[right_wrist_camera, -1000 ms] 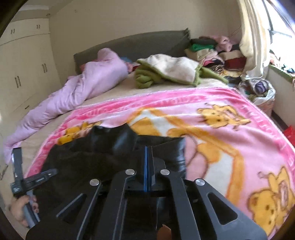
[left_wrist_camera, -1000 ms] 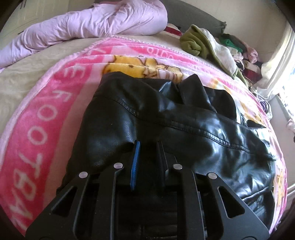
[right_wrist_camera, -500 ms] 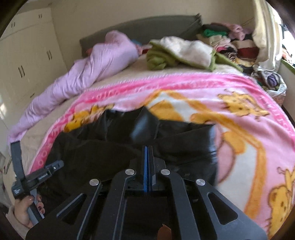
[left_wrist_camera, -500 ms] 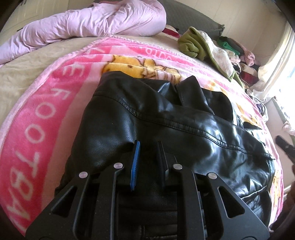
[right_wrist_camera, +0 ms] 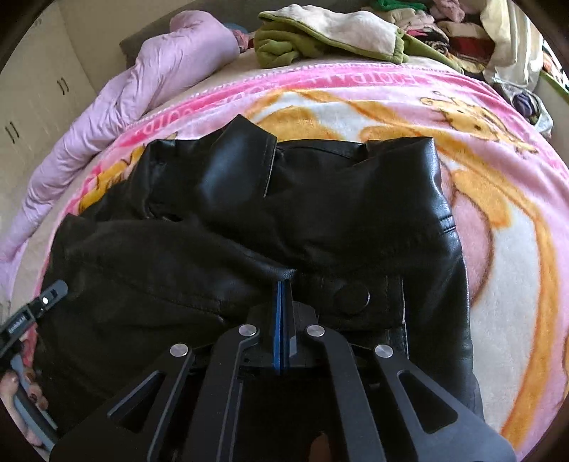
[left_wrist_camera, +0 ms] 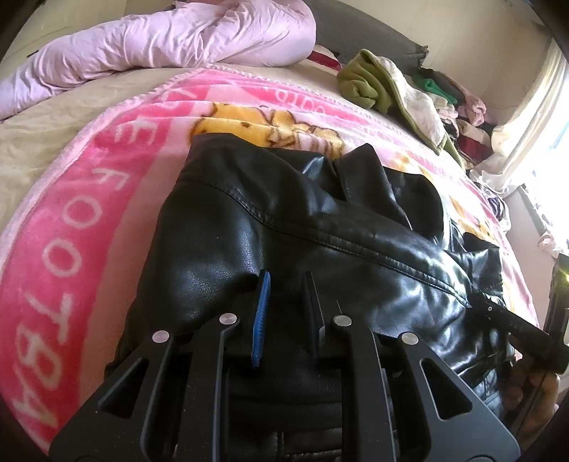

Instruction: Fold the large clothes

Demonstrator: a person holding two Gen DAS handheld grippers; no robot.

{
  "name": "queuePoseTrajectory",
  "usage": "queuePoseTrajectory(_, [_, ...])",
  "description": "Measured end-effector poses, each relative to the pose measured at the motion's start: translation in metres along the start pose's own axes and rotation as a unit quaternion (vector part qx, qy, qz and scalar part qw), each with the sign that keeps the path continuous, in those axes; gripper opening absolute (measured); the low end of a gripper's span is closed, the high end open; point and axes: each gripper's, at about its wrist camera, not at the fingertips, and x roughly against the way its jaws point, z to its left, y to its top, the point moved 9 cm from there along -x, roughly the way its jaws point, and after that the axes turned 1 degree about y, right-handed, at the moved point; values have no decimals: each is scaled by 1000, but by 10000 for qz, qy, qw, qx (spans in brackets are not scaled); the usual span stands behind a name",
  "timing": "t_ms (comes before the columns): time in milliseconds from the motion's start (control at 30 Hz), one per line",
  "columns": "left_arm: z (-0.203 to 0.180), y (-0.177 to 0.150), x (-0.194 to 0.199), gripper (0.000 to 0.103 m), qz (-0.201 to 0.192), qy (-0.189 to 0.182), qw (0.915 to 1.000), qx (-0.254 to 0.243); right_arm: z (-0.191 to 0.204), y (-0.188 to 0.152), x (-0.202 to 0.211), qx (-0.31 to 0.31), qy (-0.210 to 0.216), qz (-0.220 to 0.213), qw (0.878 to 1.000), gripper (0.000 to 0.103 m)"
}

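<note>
A black leather jacket (left_wrist_camera: 320, 220) lies crumpled on a pink cartoon blanket (left_wrist_camera: 71, 220), collar toward the far side. My left gripper (left_wrist_camera: 286, 280) is at its near left part, jaws a finger-width apart with a fold of leather pinched between them. In the right wrist view the jacket (right_wrist_camera: 320, 199) fills the middle, and my right gripper (right_wrist_camera: 283, 284) is shut with its pads together, tips down against a leather fold beside a round snap button (right_wrist_camera: 352, 296). Nothing shows between its pads. Each gripper's body shows at the edge of the other's view.
A lilac duvet (right_wrist_camera: 149, 81) is bunched along the far left of the bed. A green and cream blanket (right_wrist_camera: 330, 32) and a pile of clothes (left_wrist_camera: 458, 106) sit at the headboard. A hand (right_wrist_camera: 21, 391) holds the left gripper's handle.
My right gripper, still shut, has come down and forward from above the bed onto the jacket, and has entered the left wrist view at the right edge. The left gripper kept its hold and place.
</note>
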Motion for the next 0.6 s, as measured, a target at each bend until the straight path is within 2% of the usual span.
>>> queuePoseTrajectory(100, [1,0,1,11,-18,-45,10000,24,3,1,15,-127,138,-137,9997,0])
queuePoseTrajectory(267, [-3,1,10,15,-85,-84,9999,-97,17,3,58,-101,458,-573,9973,29])
queuePoseTrajectory(433, [-13,-1,27,41,-153,-169,9995,-204,32,-10,83,164,659,-706,9952,36])
queuePoseTrajectory(600, [-26,-12,44,50,-113,-479,9987,-96,43,-30,90,384,651,-636,9951,46])
